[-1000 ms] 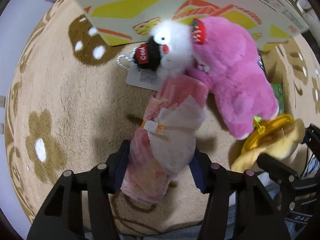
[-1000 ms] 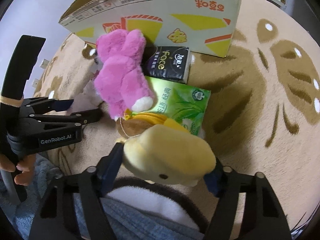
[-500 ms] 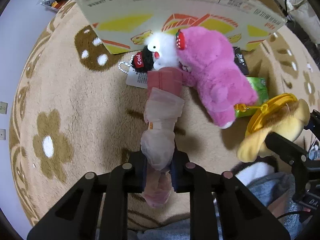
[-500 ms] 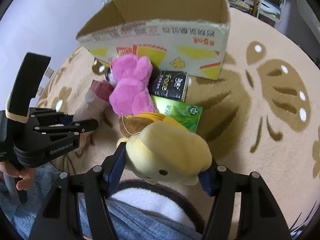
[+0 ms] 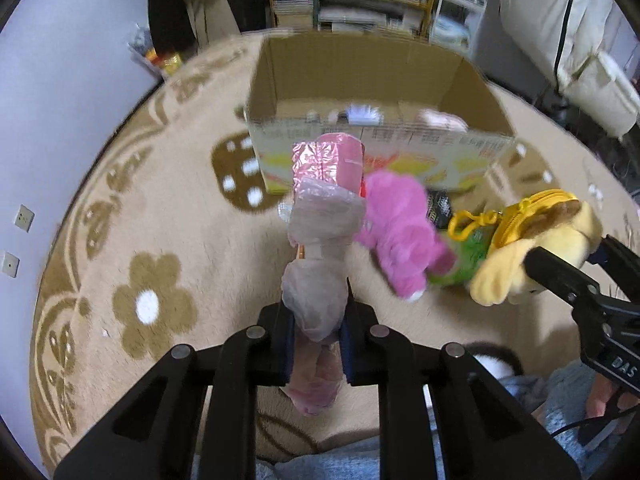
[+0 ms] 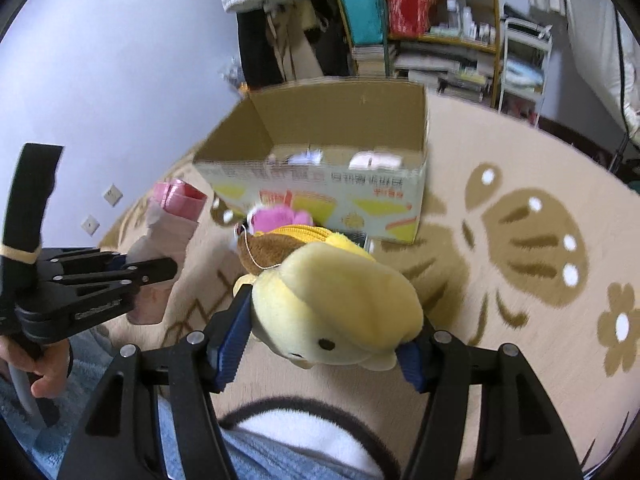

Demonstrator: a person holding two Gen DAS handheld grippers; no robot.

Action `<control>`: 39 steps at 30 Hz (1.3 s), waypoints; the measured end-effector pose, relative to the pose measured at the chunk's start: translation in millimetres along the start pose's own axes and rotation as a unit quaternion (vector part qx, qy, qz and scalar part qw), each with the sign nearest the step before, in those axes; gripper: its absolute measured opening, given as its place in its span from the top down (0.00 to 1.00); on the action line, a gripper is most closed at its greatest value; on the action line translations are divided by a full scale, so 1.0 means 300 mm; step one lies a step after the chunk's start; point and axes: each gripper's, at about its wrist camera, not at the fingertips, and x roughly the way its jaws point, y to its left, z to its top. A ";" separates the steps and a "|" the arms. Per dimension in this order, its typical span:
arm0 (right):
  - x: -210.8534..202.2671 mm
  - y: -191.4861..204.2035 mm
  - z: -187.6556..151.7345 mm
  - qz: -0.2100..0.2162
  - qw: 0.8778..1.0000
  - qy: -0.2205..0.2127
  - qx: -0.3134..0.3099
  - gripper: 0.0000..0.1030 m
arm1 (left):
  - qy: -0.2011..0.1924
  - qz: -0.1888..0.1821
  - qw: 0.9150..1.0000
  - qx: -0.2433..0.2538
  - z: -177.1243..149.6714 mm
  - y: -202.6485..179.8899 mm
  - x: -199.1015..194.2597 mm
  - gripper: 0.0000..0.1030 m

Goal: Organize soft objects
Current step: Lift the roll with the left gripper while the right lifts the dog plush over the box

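My left gripper (image 5: 318, 340) is shut on a long pink bundle wrapped in clear plastic (image 5: 320, 248), held above the rug; the same bundle (image 6: 168, 224) shows in the right wrist view beside the left gripper (image 6: 120, 276). My right gripper (image 6: 324, 336) is shut on a yellow plush toy (image 6: 336, 300) with a brown patch and a yellow zip; that toy (image 5: 532, 248) appears at the right of the left wrist view. An open cardboard box (image 5: 372, 80) (image 6: 332, 120) stands ahead with a few small items inside. A pink plush bear (image 5: 400, 224) (image 6: 276, 216) lies in front of the box.
A beige rug with brown flower patterns (image 5: 152, 304) (image 6: 532, 236) covers the floor. A green tissue pack (image 5: 468, 264) and a dark pack (image 5: 440, 208) lie by the bear. Shelves (image 6: 424, 20) stand behind the box. The person's knees in blue cloth (image 6: 280, 452) fill the near edge.
Both grippers have risen with their loads and tilted up, bringing the box's open top into view. The left jaws closed tight on the pink bundle and lifted it off the rug.
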 end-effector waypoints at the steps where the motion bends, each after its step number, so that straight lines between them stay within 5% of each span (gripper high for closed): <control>1: -0.016 -0.001 0.007 -0.001 1.000 -0.017 0.001 0.35 | -0.010 0.003 1.000 0.000 0.025 -0.003 -0.013 0.84; 8: -0.105 0.000 0.048 -0.019 0.994 -0.108 -0.005 0.35 | -0.104 0.022 0.994 -0.002 0.044 -0.001 -0.107 0.84; 18: -0.148 0.002 0.097 -0.034 0.983 -0.179 -0.008 0.35 | -0.193 0.025 0.980 -0.024 0.087 0.012 -0.177 0.83; 39: -0.081 0.021 0.184 -0.043 0.973 -0.223 -0.030 0.35 | -0.216 0.024 0.976 -0.027 0.225 0.017 -0.132 0.83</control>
